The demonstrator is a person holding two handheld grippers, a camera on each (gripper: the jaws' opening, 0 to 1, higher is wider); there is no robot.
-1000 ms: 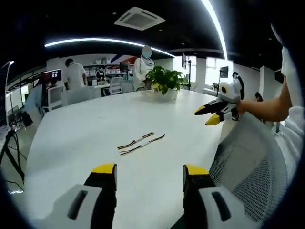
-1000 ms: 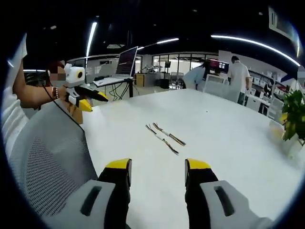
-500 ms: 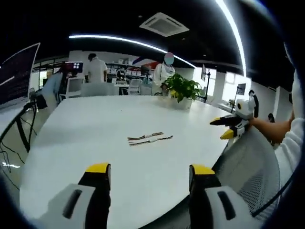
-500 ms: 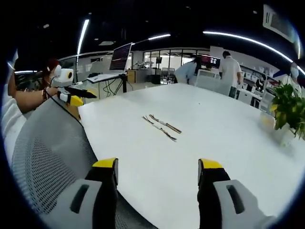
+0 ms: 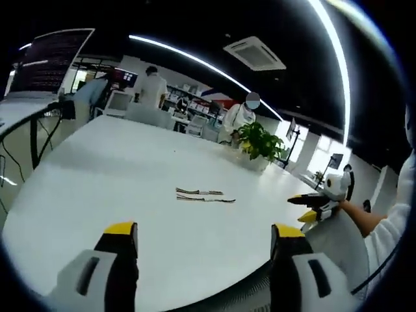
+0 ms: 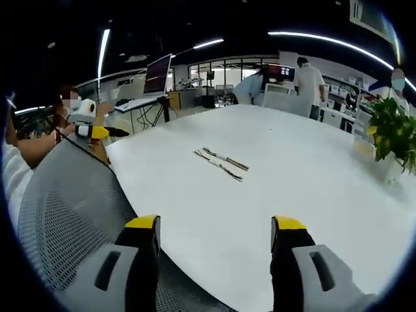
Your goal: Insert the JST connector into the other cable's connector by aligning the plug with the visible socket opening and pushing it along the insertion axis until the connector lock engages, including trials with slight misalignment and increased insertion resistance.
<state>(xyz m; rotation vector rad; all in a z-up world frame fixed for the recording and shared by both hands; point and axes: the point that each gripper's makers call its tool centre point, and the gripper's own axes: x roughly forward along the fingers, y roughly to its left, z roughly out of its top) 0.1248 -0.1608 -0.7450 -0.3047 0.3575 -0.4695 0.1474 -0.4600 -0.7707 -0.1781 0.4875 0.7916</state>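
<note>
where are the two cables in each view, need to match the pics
Left gripper view: the two cables lie side by side near the middle of the white table, above and between the open jaws.
Right gripper view: the two cables lie mid-table, above the jaws, running diagonally.
Shared landmark: the potted plant at the table's far side.

Both grippers: grey-white plastic bodies, black jaws, yellow tips. Left gripper [image 5: 201, 237], right gripper [image 6: 215, 227] same build. Person wears a white sleeve [image 5: 390, 224].
</note>
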